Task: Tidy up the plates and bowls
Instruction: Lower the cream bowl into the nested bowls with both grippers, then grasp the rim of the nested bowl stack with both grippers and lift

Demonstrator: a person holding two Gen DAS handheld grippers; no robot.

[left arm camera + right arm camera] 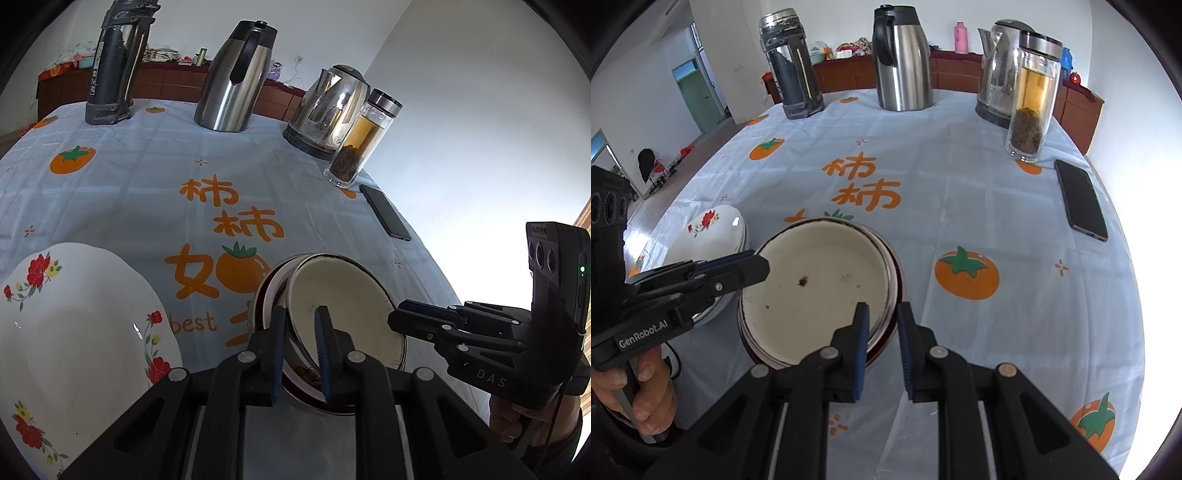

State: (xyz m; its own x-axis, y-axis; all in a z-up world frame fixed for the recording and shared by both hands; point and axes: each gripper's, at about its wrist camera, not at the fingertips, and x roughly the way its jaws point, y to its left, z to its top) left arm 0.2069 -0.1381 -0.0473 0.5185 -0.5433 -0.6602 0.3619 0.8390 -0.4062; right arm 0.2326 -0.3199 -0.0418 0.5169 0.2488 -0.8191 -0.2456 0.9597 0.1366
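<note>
A cream bowl [343, 306] [820, 280] tops a stack of dark red-rimmed bowls near the table's front. My left gripper [301, 312] [757, 264] straddles the stack's left rim, one finger outside and one inside the cream bowl; its pads stand slightly off the rim, so it is open. My right gripper [882, 308] [393, 317] sits astride the near right rim, shut on the stacked bowl walls. A white dish with red flowers [74, 332] [716, 221] lies dome-up to the left of the stack.
Along the back stand a black flask [792, 66], a steel carafe [903, 59], a kettle [997, 70] and a glass tea bottle [1032, 99]. A phone [1080, 199] lies by the right table edge. The persimmon-print cloth [979, 192] covers the table.
</note>
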